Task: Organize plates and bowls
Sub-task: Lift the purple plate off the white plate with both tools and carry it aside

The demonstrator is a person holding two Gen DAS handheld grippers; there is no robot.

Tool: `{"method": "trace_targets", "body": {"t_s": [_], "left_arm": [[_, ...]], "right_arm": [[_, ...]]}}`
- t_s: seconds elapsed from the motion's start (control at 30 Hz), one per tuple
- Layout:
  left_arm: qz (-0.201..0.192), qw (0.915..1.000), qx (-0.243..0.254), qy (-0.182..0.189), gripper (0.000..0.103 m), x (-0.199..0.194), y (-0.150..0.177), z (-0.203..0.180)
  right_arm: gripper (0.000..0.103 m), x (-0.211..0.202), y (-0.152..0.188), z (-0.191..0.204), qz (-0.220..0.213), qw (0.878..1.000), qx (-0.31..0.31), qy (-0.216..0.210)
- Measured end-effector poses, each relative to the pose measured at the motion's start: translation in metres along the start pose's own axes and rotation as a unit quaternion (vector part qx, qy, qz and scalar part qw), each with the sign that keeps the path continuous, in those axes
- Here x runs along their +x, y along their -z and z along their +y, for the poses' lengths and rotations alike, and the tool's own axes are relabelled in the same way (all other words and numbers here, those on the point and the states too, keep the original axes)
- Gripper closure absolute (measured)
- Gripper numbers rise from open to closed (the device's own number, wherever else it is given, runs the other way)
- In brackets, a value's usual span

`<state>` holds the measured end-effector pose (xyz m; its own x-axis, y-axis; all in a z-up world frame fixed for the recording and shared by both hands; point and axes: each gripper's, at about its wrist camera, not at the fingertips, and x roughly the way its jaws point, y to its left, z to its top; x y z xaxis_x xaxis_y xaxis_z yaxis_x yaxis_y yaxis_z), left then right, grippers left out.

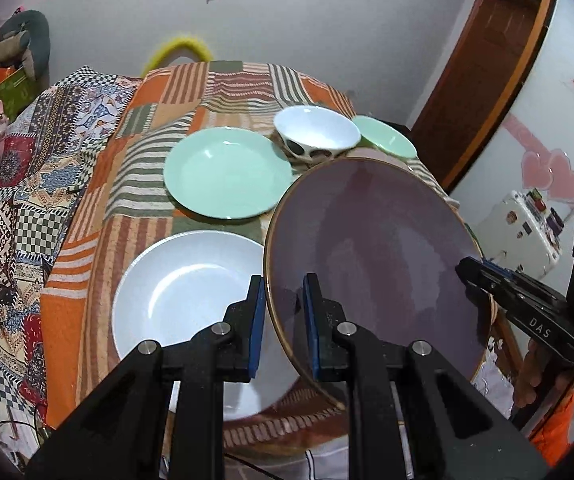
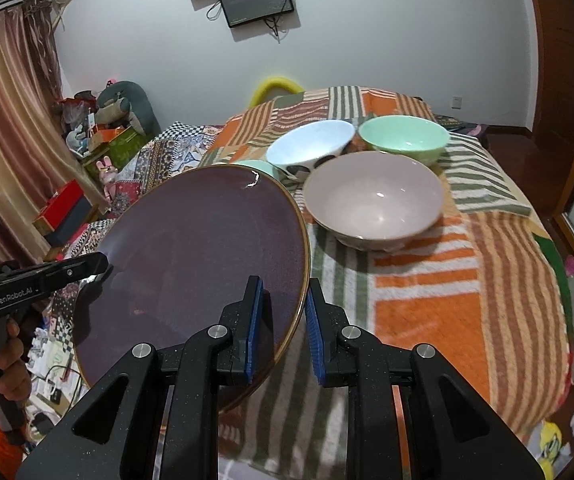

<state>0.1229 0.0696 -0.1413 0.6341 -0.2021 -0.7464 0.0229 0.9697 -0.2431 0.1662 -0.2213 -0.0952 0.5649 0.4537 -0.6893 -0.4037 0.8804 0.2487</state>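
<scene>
I have the stiff, glossy, breakable purple plate (image 1: 375,256) pinched by opposite rims, left gripper (image 1: 283,320) and right gripper (image 2: 283,320) both clenched, low centre frame.

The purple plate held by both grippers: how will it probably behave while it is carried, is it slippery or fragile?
The purple plate looks glazed and shiny, so its thin rim may slip between the left gripper and right gripper. It appears rigid ceramic, likely fairly heavy and breakable if dropped. It is tilted, so it could swing about the two rim grips.
</scene>
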Motion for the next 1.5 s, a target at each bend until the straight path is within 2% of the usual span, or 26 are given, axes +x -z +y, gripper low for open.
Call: {"method": "trace_targets", "body": {"t_s": [0.4, 0.87, 1.5], "left_arm": [[0.053, 0.9984, 0.01, 0.013, 0.086, 0.032, 0.025, -0.029], [0.104, 0.9944, 0.015, 0.011, 0.086, 0.082, 0.029, -0.041], [0.138, 0.9903, 0.016, 0.003, 0.086, 0.126, 0.027, -0.044]], "right_arm": [[0.084, -0.004, 0.028, -0.032, 0.025, 0.999, 0.022, 0.025], [0.084, 0.014, 0.049, -0.065, 0.059, 0.996, 0.056, 0.038], [0.083, 0.033, 0.055, -0.086, 0.086, 0.993, 0.07, 0.046]]}}
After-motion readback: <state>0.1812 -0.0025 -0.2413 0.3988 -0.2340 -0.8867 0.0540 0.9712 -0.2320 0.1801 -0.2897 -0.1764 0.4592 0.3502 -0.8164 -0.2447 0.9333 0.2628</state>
